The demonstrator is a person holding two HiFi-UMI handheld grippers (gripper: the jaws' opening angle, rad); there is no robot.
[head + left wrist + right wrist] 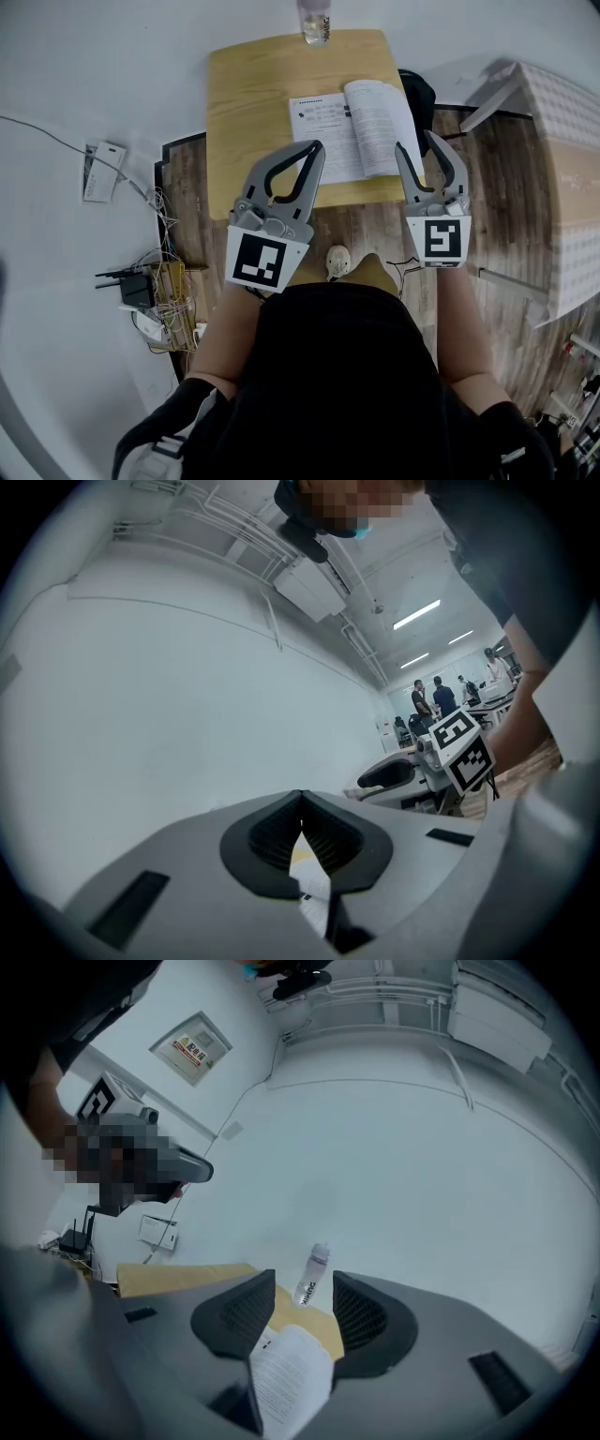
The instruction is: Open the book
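The book (352, 127) lies open on the small wooden table (253, 103), its printed pages facing up and the right-hand pages slightly raised. My left gripper (316, 147) is shut, its tips touching above the left page's near corner, and holds nothing. In the left gripper view, the left gripper (300, 799) shows a sliver of page (314, 878) through the lower gap. My right gripper (417, 142) stands open at the book's right edge. In the right gripper view, the book (291, 1372) rises between the parted jaws of the right gripper (303, 1283), not pinched.
A clear bottle (316, 23) stands at the table's far edge, also visible as the bottle (312, 1274). On the floor to the left lie a router and tangled cables (141, 286). A white-topped table (562, 178) stands at the right. A black bag (419, 89) sits beside the table.
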